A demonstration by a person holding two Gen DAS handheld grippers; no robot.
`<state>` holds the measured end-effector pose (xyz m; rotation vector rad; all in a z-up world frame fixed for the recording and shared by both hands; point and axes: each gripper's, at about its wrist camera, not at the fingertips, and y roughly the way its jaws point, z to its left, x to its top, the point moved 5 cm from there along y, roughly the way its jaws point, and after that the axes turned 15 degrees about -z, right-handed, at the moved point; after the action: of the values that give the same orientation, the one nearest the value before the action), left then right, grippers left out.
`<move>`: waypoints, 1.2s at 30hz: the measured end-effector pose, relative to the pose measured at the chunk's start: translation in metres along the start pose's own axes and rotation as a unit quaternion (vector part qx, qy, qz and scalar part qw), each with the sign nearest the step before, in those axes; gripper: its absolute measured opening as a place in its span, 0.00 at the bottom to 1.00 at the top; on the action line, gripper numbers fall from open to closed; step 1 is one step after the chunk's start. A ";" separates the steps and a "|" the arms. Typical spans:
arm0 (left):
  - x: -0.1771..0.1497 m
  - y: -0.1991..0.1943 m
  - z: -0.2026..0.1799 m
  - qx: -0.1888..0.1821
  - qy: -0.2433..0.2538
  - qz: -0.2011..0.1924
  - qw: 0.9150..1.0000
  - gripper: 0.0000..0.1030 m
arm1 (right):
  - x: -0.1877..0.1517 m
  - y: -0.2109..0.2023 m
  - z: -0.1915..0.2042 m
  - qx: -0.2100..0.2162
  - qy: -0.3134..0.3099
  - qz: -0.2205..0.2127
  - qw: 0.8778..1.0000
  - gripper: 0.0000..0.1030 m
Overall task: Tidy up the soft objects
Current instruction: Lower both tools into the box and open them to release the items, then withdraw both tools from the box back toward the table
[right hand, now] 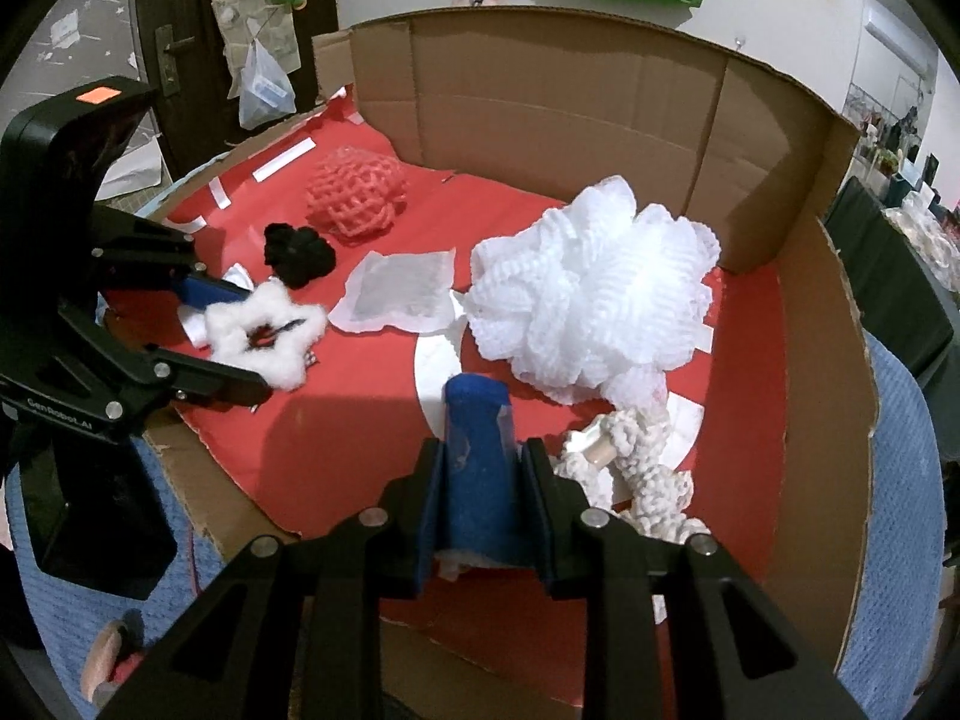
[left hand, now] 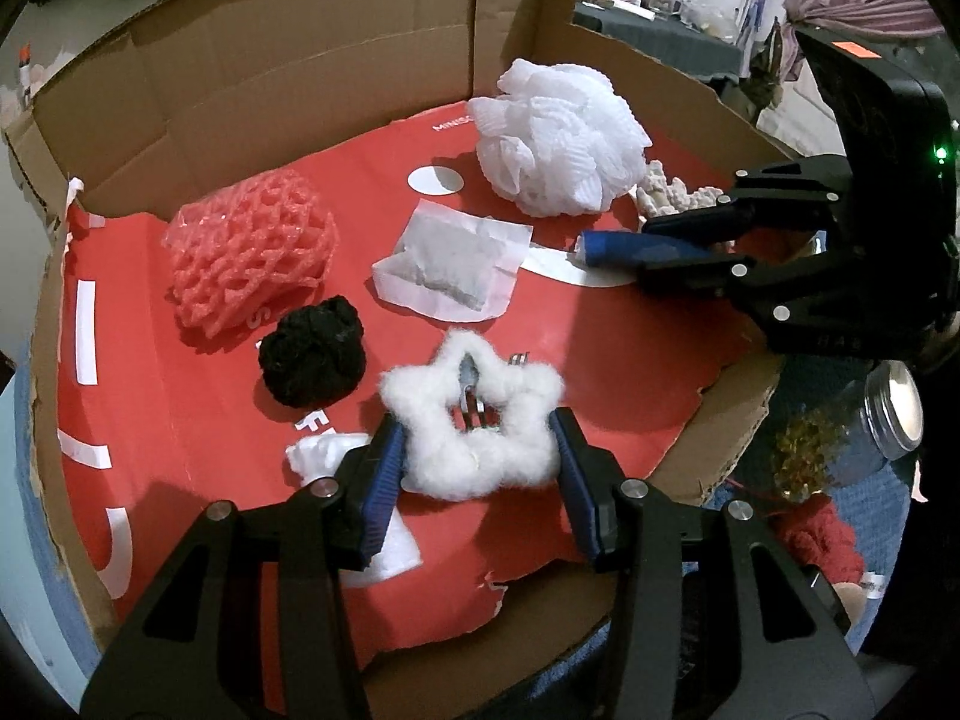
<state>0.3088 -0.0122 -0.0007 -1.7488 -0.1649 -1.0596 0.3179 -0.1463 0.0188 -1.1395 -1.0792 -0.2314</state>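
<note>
Left gripper (left hand: 474,450): jaws partly open, pads pressed on both sides of a white fluffy star ring (left hand: 474,420), which rests on the red liner (left hand: 210,420) of the cardboard box (left hand: 288,72).
Right gripper (right hand: 480,480): jaws nearly closed, clamped on a blue roll (right hand: 477,462) low over the liner, near the front.
Step in hand: likely setting both items into the box.
Doing it well: rest each piece on bare liner, clear of neighbours, then open gently so fluff does not cling.
Count: one pink foam net (left hand: 252,252), one black pom-pom (left hand: 312,360), one white mesh sponge (left hand: 558,138), one flat white pouch (left hand: 450,270), one knitted cream piece (right hand: 636,456), one white scrap (left hand: 318,456).
</note>
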 end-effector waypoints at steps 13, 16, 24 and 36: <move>0.003 -0.006 -0.002 -0.004 -0.007 -0.016 1.000 0.63 | 0.004 -0.009 -0.004 0.005 0.019 -0.011 1.000 0.46; 0.006 -0.012 -0.002 -0.006 -0.009 -0.025 1.000 0.64 | 0.008 -0.016 -0.005 0.004 0.024 -0.019 1.000 0.49; 0.012 -0.047 -0.010 0.012 -0.012 -0.068 0.998 0.75 | 0.023 -0.053 -0.003 -0.007 0.037 -0.061 0.997 0.71; 0.011 -0.133 -0.047 0.033 -0.028 -0.166 0.985 0.94 | 0.029 -0.138 0.024 -0.038 0.050 -0.139 0.988 0.98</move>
<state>0.2143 0.0058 0.1033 -1.7279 -0.5366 -1.2255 0.2303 -0.1788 0.1274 -1.0297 -1.1458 -0.5480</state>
